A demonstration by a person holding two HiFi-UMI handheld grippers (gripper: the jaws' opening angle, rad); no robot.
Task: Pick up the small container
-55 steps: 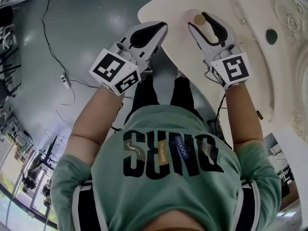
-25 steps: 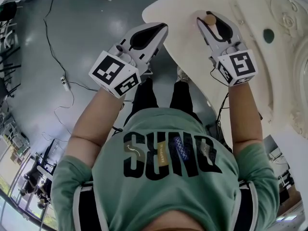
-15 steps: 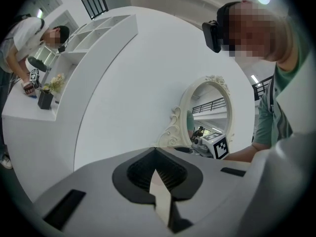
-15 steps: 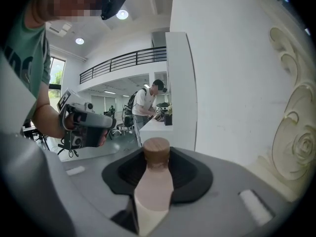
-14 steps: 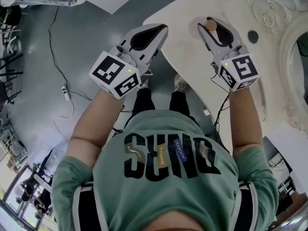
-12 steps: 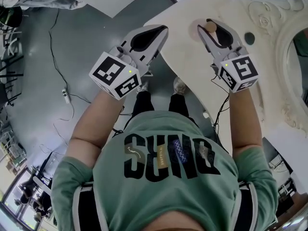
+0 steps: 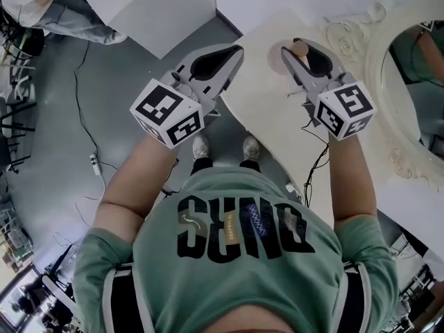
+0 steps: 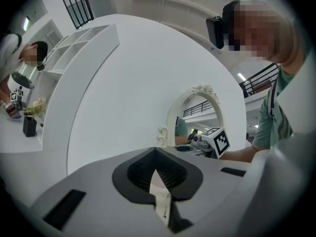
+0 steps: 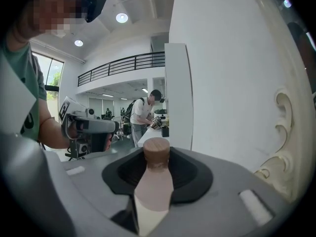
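The small container [image 9: 155, 181] is a pale bottle with a round brown cap [image 7: 299, 48]. My right gripper [image 7: 300, 49] is shut on it and holds it upright in the air above the cream table [image 7: 267, 82]. In the right gripper view the bottle stands between the black pads [image 9: 190, 174], its cap poking past the tips. My left gripper [image 7: 234, 50] hangs to the left, off the table's edge and over the floor. Its jaws are shut with nothing in them, as the left gripper view [image 8: 156, 152] also shows.
An ornate cream mirror frame [image 7: 388, 68] rises at the right of the table. A white wall panel [image 7: 159, 5] stands ahead. Cables [image 7: 87, 109] trail across the grey floor at left. Another person [image 7: 41, 5] is at the upper left.
Both grippers have risen, the right one carrying the bottle higher above the table. The mirror and the white wall panel have come into the head view.
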